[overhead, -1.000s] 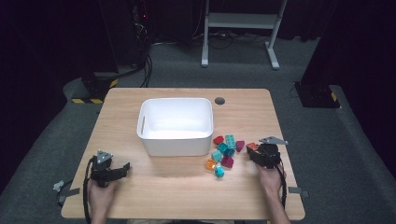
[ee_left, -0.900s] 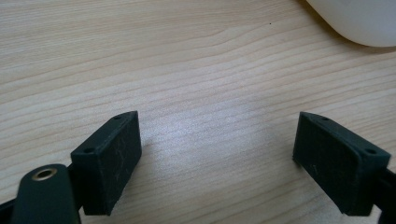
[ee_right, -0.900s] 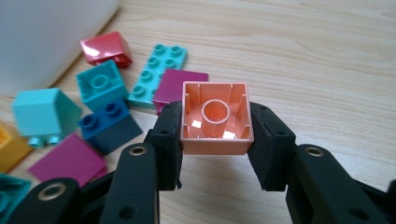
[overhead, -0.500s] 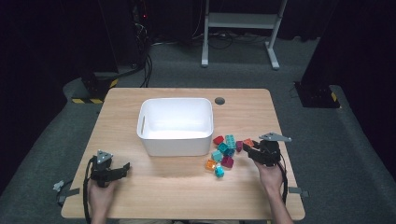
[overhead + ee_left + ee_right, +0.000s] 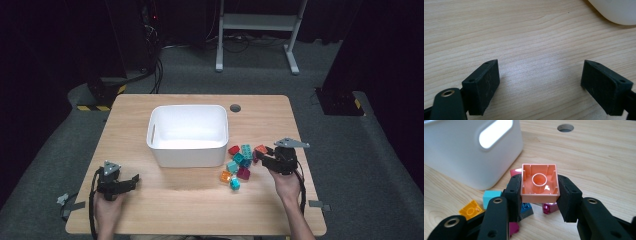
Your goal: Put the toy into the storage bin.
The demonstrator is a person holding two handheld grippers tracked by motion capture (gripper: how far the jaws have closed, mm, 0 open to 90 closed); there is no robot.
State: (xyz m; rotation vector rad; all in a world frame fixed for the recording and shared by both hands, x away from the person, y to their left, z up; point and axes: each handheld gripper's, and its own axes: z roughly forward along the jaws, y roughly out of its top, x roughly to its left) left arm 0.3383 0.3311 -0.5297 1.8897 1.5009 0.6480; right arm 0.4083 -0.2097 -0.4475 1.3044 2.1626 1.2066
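Dark room, grey carpet, one pale wooden table [image 5: 200,210] with a cable hole [image 5: 235,108] near its far edge. White bin [image 5: 188,134] set at the middle, empty as far as can be seen. Loose toy bricks [image 5: 239,164] scattered just right of the bin's near right corner.

Right gripper [image 5: 539,195]: jaws pinched on a salmon brick [image 5: 539,183], hollow underside turned toward the camera, apparently raised a little above the pile. Step judged: one brick picked, transfer to the bin pending. Next move is judged to call for a lift above the bin's rim, a short carry to the left and far side, then release over the opening.

Left gripper [image 5: 540,85]: jaws spread wide, nothing between them, held low over bare wood at the near left, well apart from the bin.

Open room: plenty of bare table near and left. Bin wall stands close to the held brick; the rim must be cleared.
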